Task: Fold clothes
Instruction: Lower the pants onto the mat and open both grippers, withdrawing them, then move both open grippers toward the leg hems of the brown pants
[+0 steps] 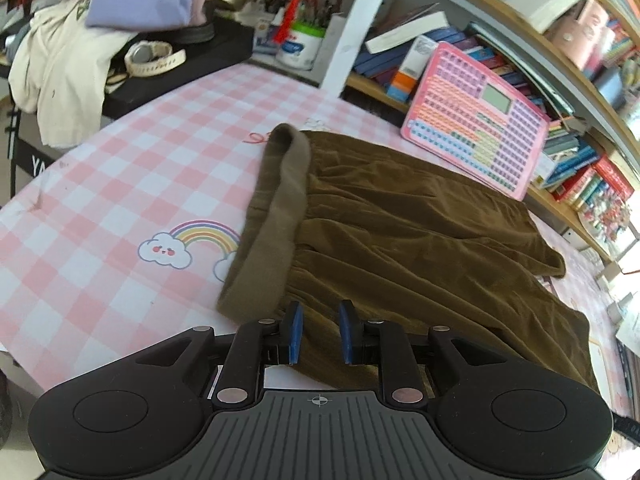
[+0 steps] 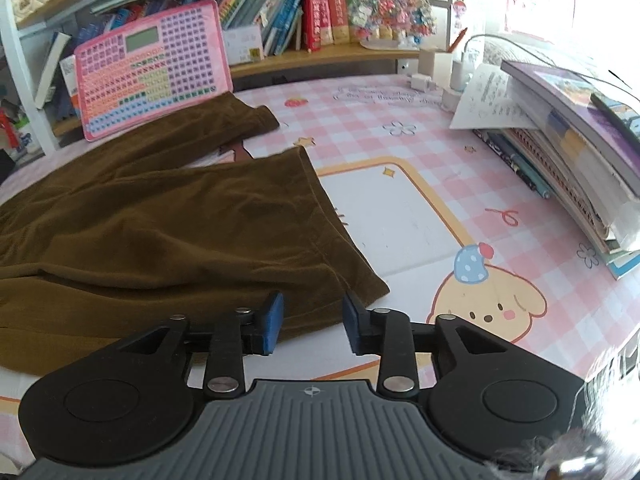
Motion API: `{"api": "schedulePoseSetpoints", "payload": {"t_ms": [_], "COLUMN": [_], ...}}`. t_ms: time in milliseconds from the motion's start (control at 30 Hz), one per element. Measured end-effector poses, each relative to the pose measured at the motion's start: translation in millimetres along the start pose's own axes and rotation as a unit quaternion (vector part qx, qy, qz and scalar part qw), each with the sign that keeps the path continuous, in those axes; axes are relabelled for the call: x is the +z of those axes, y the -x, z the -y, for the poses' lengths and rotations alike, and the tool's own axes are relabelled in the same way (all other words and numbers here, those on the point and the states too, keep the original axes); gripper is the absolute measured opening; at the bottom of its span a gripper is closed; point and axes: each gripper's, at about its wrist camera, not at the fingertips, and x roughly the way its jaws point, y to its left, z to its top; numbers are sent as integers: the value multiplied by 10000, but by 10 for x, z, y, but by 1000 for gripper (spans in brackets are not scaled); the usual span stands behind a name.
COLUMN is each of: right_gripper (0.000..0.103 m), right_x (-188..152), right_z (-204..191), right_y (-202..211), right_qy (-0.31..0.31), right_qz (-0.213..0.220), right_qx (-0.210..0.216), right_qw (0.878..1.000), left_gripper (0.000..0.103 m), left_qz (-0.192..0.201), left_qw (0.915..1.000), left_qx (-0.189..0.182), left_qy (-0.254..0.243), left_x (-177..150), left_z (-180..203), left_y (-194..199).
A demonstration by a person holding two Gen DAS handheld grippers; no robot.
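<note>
With the shorts (image 1: 400,216) spread flat on the tabletop (image 1: 100,200) (legs apart), both the left gripper (image 1: 319,330) and right gripper (image 2: 313,322) hover open and empty, so each should pinch every layer at its near edge.

Left claw (image 1: 319,332): low in its own view at 6 o'clock, pointing toward 12, jaws parted with a narrow gap, blue pads (image 1: 295,334) facing each other, nothing clamped between them. Black linkage arms spread symmetrically either side, level, no visible tilt. Right claw (image 2: 310,326): also at 6 o'clock pointing to 12, jaws spread wider than the left, blue pads (image 2: 271,326) angled slightly outward, nothing gripped. No hand or sleeve visible in either view.
</note>
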Motion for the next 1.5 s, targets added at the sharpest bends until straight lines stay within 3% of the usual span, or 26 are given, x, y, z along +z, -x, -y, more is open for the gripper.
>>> {"api": "schedulePoseSetpoints", "payload": {"t_ms": [167, 233, 267, 300, 467, 700, 1133, 1500], "right_gripper": [48, 63, 69, 77, 81, 87, 89, 89], "right_x": [-25, -52, -65, -82, -185, -319, -397, -395], "right_z": [-19, -7, 1, 14, 70, 68, 180, -9], "right_y": [127, 159, 169, 177, 222, 312, 359, 352], "right_qy": [26, 26, 19, 10, 48, 304, 306, 311], "right_qz": [118, 131, 126, 105, -35, -29, -38, -11], "right_qx": [118, 121, 106, 81, 79, 168, 223, 150], "right_qw": [9999, 9998, 9999, 9999, 10000, 9994, 9993, 9994], "left_gripper": [33, 34, 39, 50, 69, 82, 87, 88], "left_qz": [92, 107, 111, 114, 166, 175, 153, 31], "left_qw": [9997, 9994, 9992, 9991, 9983, 9960, 9907, 9882], "left_qx": [54, 112, 148, 186, 318, 479, 687, 380], "left_qy": [-217, -320, -344, -358, -458, -739, -1161, -1482], "left_x": [-119, -181, -208, -235, -367, -531, -695, -629], "left_z": [164, 221, 244, 264, 366, 538, 761, 792], "left_y": [136, 183, 201, 217, 303, 403, 518, 402]}}
